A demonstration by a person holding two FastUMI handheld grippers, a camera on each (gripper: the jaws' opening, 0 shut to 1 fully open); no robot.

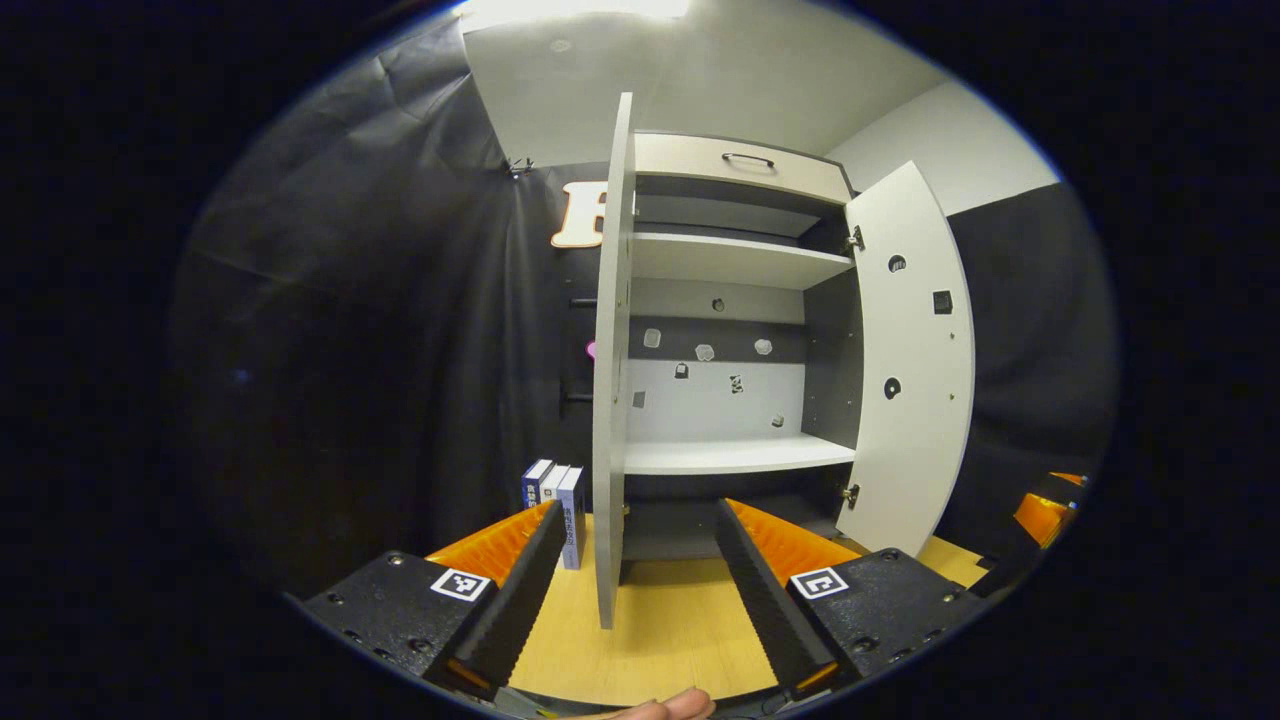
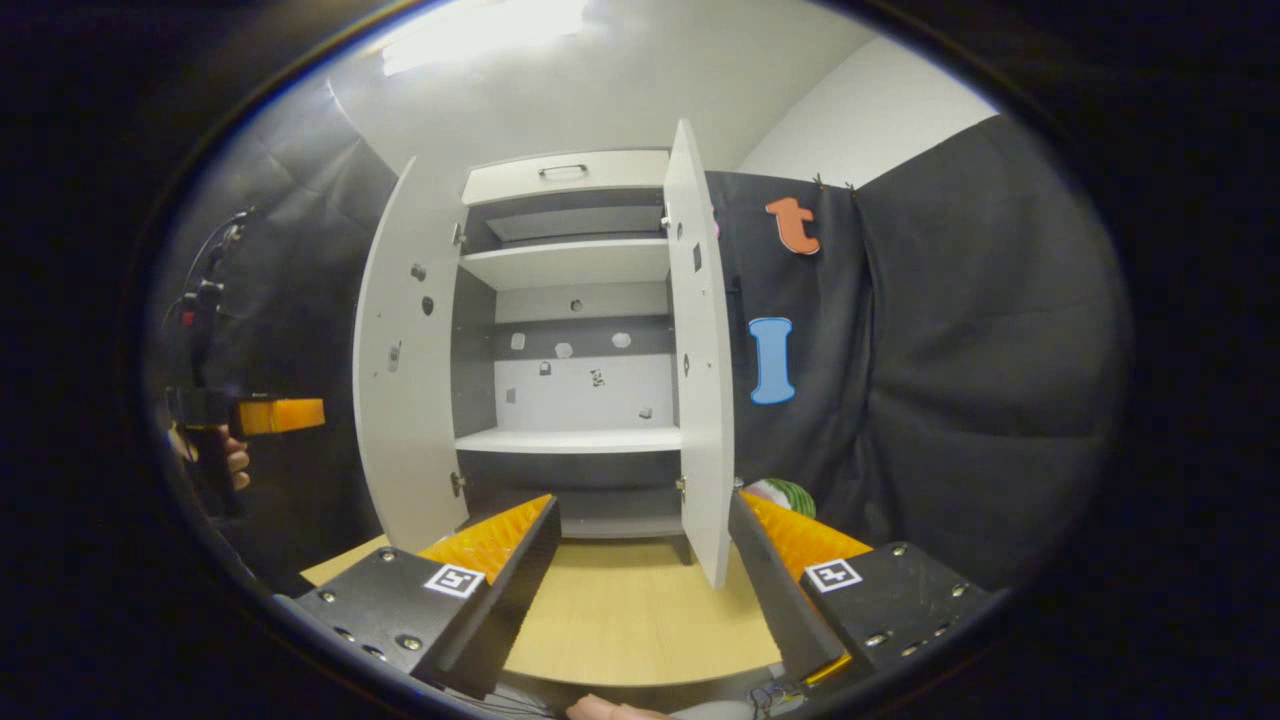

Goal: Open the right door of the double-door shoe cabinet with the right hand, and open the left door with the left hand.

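The shoe cabinet [image 1: 735,300] stands at the back edge of the wooden table [image 1: 660,630], with both doors swung wide open. In the left gripper view, the left door [image 1: 612,360] shows edge-on between the spread fingers of the left gripper [image 1: 640,560], which holds nothing; the right door [image 1: 915,360] hangs open at the far side. Books [image 1: 556,500] stand beside the cabinet. In the right gripper view, the right gripper [image 2: 645,560] is also spread wide and empty, the right door's lower corner between its fingers.
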